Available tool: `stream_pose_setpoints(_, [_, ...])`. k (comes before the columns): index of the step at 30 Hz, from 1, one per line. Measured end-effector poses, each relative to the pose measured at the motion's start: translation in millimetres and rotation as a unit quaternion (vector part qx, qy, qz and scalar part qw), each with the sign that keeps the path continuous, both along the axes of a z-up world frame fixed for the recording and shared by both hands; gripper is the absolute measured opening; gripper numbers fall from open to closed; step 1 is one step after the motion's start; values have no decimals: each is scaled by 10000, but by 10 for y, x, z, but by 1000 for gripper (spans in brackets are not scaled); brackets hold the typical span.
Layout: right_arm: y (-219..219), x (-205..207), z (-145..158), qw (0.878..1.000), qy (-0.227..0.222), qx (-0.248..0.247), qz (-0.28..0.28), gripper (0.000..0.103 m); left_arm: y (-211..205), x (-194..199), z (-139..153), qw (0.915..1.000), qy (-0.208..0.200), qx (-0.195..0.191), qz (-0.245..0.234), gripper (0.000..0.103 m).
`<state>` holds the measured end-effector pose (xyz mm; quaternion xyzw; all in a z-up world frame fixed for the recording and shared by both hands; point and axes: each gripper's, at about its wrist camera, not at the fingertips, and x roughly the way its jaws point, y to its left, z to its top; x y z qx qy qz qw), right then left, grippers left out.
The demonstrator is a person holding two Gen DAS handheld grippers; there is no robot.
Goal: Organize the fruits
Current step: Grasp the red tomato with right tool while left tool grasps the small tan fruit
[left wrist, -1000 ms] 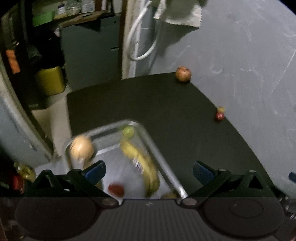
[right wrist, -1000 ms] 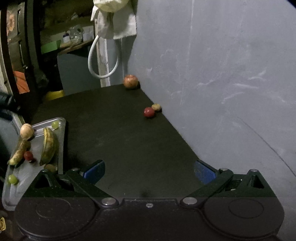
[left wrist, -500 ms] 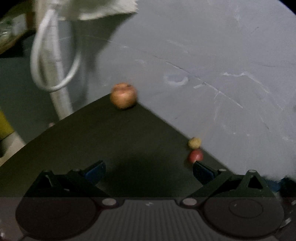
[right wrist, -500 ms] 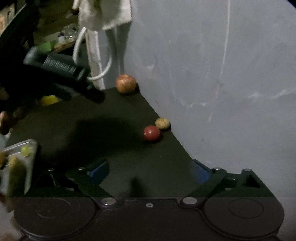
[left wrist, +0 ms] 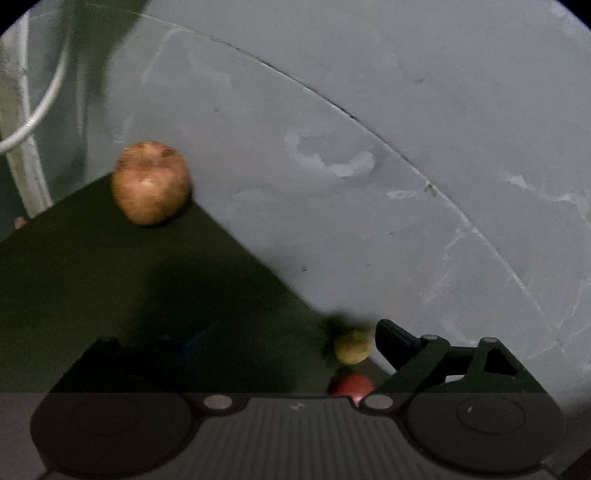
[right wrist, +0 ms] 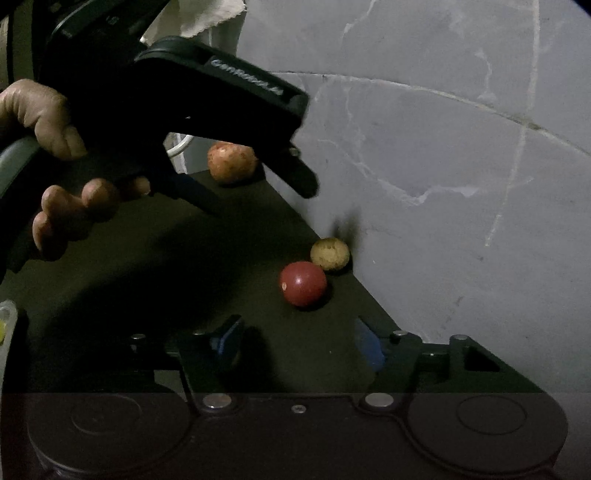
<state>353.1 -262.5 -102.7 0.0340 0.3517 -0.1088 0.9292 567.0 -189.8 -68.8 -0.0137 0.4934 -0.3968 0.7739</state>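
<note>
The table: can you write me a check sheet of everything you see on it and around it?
Surface: dark table, against a grey wall.
Job's things: apple in the far corner; red fruit touching yellow fruit by the wall; tray edge at left.
Clutter: nothing seen.
Grippers: left gripper reaches toward the apple, jaws closing, nothing between them; a hand holds it. Right gripper short of the red fruit, jaws closing, nothing between them.
Cables: white loop beyond the table.
Surroundings: cloth hanging above.
</note>
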Motion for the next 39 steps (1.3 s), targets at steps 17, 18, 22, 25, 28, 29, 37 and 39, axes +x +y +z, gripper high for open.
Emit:
stream_pose_setpoints(17, [-1, 189, -49, 9997, -172, -110, -94, 36, -215, 19, -172, 9988, 324, -17, -364, 68])
stream_pose_setpoints(18, [-2, 179, -48, 9997, -186, -124, -89, 34, -221, 18, -169, 9987, 342, -29, -364, 67])
stream_pose_setpoints(22, [-26, 148, -47, 9997, -212, -66, -50, 33, -260, -2, -175, 9982, 374, -4, -462, 66])
stream_pose_setpoints(25, [-23, 119, -38, 9998, -201, -72, -26, 33, -315, -3, -200, 9977, 408, 18, -545, 64])
stream_pose_setpoints(28, [-8, 92, -22, 9998, -185, -80, -10, 33, -390, 12, -246, 9973, 419, 100, -601, 60])
stream_pose_setpoints(29, [1, 85, -13, 9998, -184, -72, -9, 33, -410, 12, -258, 9972, 420, 136, -603, 59])
stream_pose_setpoints(37, [-118, 234, -61, 9999, -166, 18, 14, 33, -519, 5, -299, 9971, 400, 263, -596, 50])
stream_pose_setpoints(39, [-140, 246, -66, 9999, -166, 30, 20, 33, -546, -11, -300, 9968, 403, 252, -637, 47])
